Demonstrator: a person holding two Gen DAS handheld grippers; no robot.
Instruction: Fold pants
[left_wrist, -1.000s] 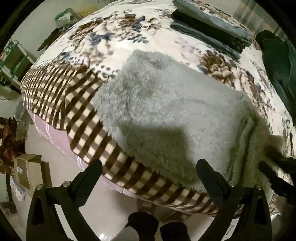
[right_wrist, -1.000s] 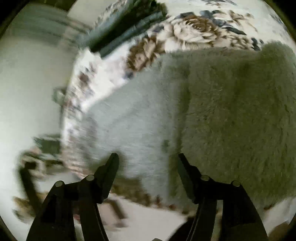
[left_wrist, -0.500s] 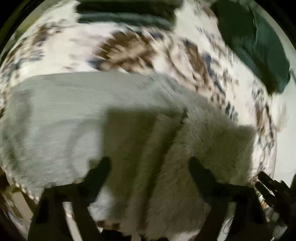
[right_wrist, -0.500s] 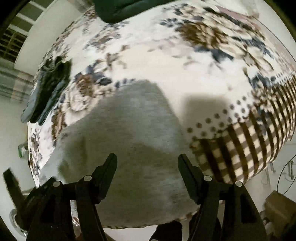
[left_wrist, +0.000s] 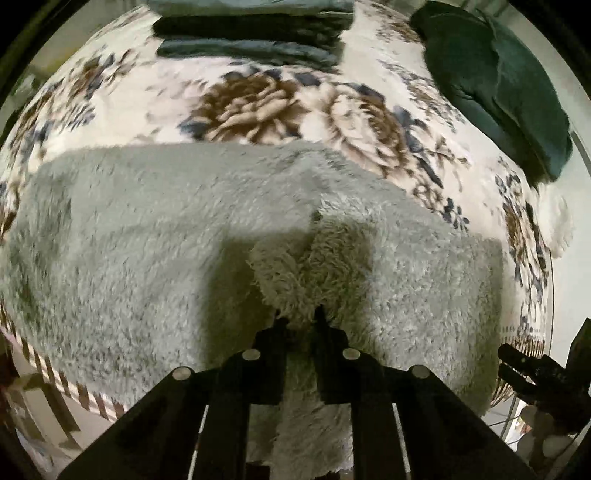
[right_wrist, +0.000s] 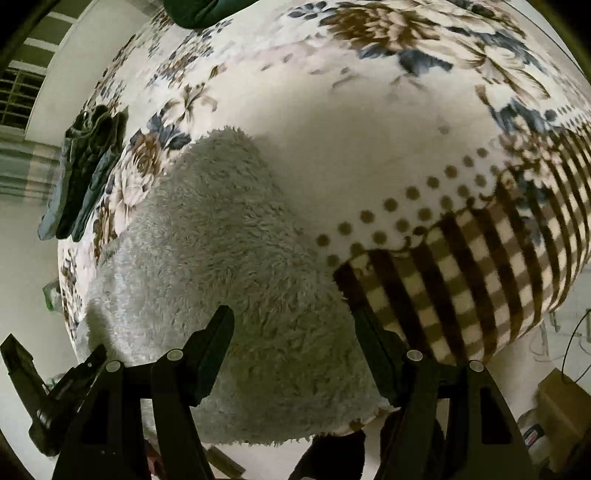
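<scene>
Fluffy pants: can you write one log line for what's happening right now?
left hand-held gripper: shut on fluffy pants | right hand-held gripper: open above pants | bed: pants flat

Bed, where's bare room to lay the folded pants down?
The widest bare stretch of blanket lies beyond and right of the grey fleece pants, bordered by the checked edge. It is crowded at the far side: the stack of folded clothes and the dark green garment.
</scene>
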